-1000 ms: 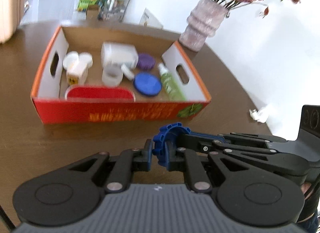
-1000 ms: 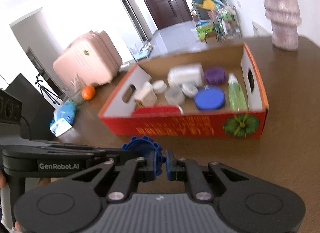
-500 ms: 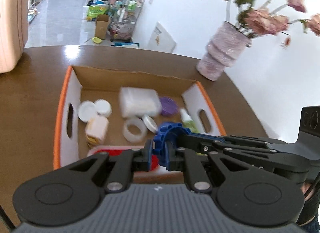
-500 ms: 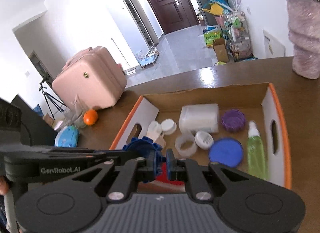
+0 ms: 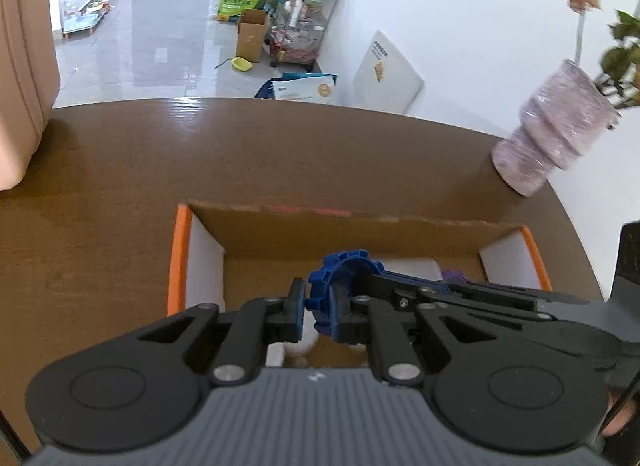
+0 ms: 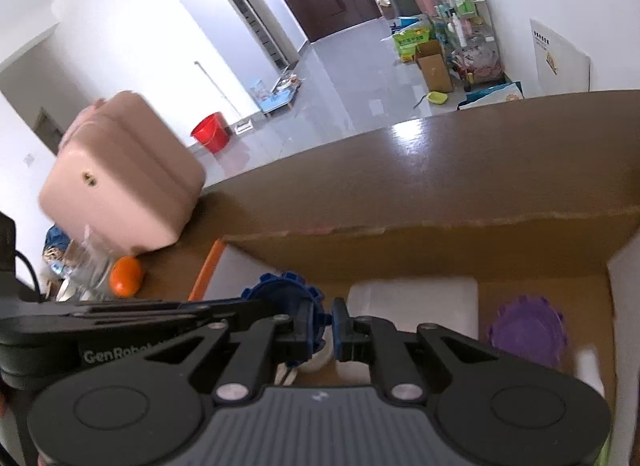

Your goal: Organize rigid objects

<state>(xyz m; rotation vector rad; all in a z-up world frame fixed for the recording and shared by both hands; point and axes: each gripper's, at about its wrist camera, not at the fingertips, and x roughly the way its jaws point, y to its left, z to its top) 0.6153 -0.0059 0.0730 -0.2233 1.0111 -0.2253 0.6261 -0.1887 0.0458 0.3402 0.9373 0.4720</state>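
Two tongs are in view, one in each of the person's hands. The left gripper (image 5: 320,308) is clenched on the near rim of one blue plastic lid with a toothed edge (image 5: 344,262). From the right, the right gripper (image 6: 330,322) meets the same lid tip to tip. Its jaws are all but closed and have just eased open a crack. The lid's teeth lie against the inner face of its left finger, and it cannot be told whether its pads press on them.

The lid hangs over the inside of one open cardboard box with orange-edged white end walls (image 5: 178,258), closer to the box's left wall than to its right. The box sits on one round dark brown wooden table (image 5: 280,145).

At the table's left edge stands one pale pink hard-shell suitcase (image 6: 120,173), with one orange fruit (image 6: 126,276) just beside its lower corner. On the floor beyond is one red bucket (image 6: 210,131).

On the box floor, along the back wall, lies one white rectangular plastic container (image 6: 412,306). To its right, toward the back right corner, lies one purple toothed round lid (image 6: 528,330). Something pale and round shows under the fingertips, too hidden to name.

Near the table's right edge, apart from the box, stands one ribbed pale pink vase (image 5: 552,133) holding flower stems.
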